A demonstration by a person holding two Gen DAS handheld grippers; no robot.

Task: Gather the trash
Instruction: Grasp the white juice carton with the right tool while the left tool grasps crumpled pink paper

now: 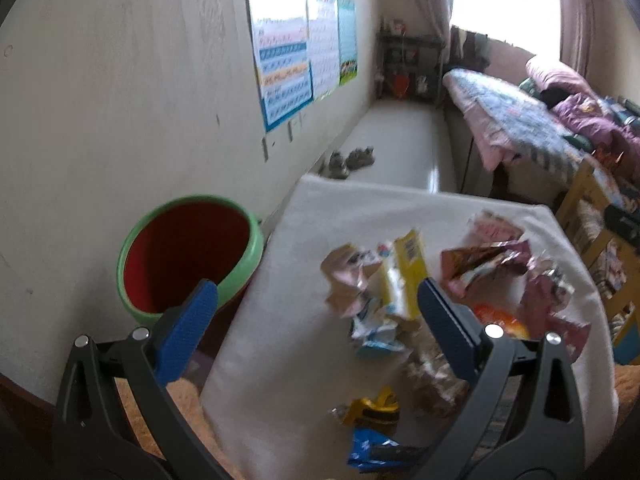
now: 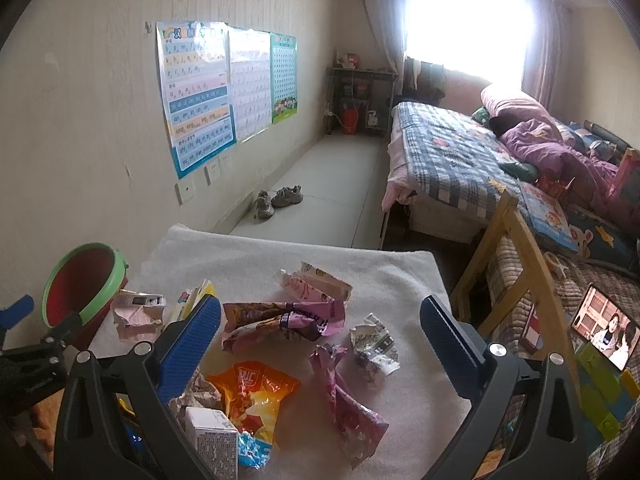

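Observation:
Crumpled wrappers lie scattered on a white cloth-covered table. A yellow wrapper, a brown one and a blue one show in the left wrist view. An orange bag, a purple-brown wrapper, a pink wrapper and a small carton show in the right wrist view. A red bin with a green rim stands left of the table. My left gripper hovers open over the table's left edge, empty. My right gripper is open above the pile, empty.
A wall with posters runs along the left. A pair of shoes lies on the floor beyond the table. A bed, a wooden frame and a phone crowd the right side.

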